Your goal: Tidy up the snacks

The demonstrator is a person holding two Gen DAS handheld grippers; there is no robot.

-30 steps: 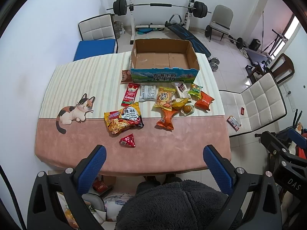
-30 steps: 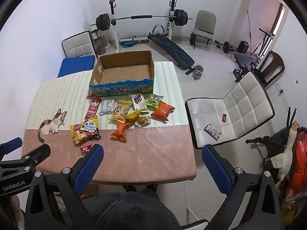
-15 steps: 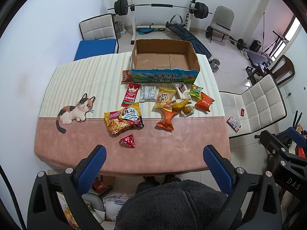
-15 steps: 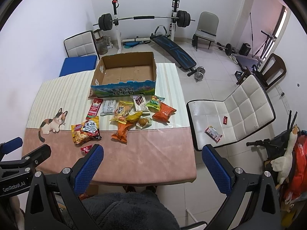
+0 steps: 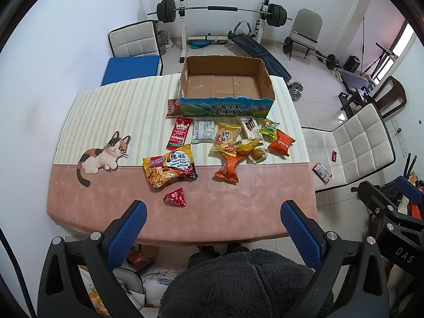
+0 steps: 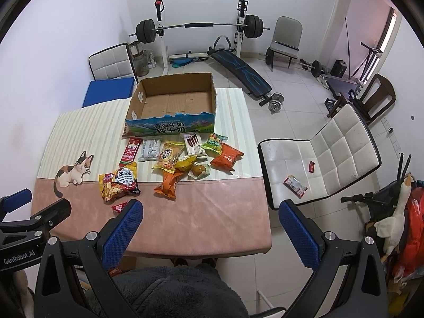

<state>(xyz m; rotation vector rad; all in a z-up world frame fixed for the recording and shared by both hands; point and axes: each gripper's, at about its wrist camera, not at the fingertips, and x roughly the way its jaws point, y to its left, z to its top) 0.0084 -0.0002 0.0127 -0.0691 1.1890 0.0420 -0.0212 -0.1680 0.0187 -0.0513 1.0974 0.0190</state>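
Both tools are held high and back from the near edge of the desk (image 5: 111, 212), over the person's dark fleecy sleeve, which looks to me like someone surveying the spread before choosing a first pick. The left hand-held gripper (image 5: 213, 221) has its blue pads spread wide with nothing between them, and the right hand-held gripper (image 6: 209, 221) is spread the same way, also holding nothing. The cardboard box (image 5: 225, 83) sits open-topped and empty at the far side of the desk, presumably the place the snacks are meant to go, since they lie in a loose scatter just in front of its printed wall. Nearest the person is a small red packet (image 5: 175, 197), alone on the pink band of the cloth; just beyond it lies a yellow noodle packet (image 5: 169, 168), flat and crinkled. Further right, an orange pouch (image 5: 228, 165) overlaps a heap of yellow and green wrappers, while a tall red sachet (image 5: 180, 133) lies flat near the box. Everything looks light, soft and slippery-skinned.
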